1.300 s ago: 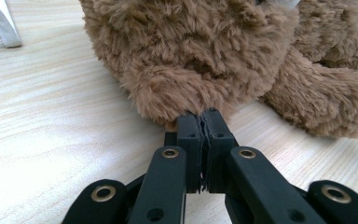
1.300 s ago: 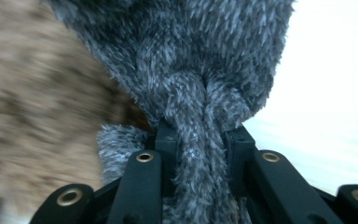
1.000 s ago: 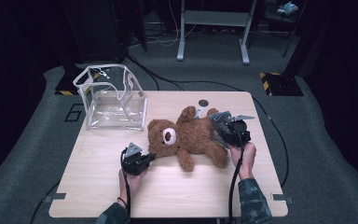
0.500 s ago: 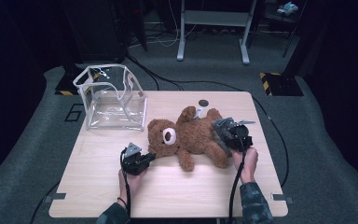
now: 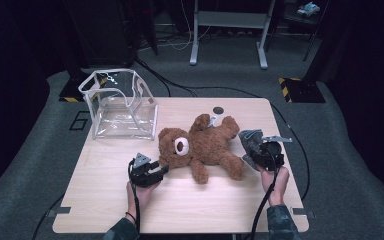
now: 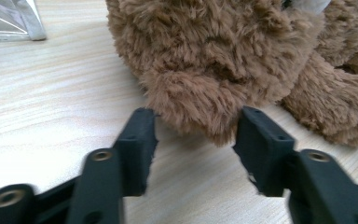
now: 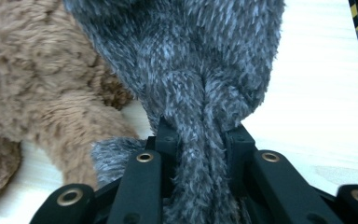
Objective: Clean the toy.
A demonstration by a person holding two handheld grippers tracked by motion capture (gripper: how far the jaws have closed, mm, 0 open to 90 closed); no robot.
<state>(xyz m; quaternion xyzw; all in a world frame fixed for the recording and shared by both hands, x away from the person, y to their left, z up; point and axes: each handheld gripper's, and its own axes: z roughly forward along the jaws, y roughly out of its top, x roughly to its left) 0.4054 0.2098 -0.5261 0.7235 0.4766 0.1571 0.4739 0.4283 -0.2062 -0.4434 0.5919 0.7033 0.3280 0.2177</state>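
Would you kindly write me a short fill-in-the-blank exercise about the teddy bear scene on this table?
1. The right gripper is shut on a ____ knitted cloth.
2. The left gripper has its jaws ____ on either side of the brown teddy bear.
3. The clear plastic bag stands at the table's far ____ corner.

Missing words: grey; open; left

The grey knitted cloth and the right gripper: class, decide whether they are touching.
Touching. In the right gripper view the right gripper has its jaws closed on a bunched fold of the grey knitted cloth, pinching it from both sides.
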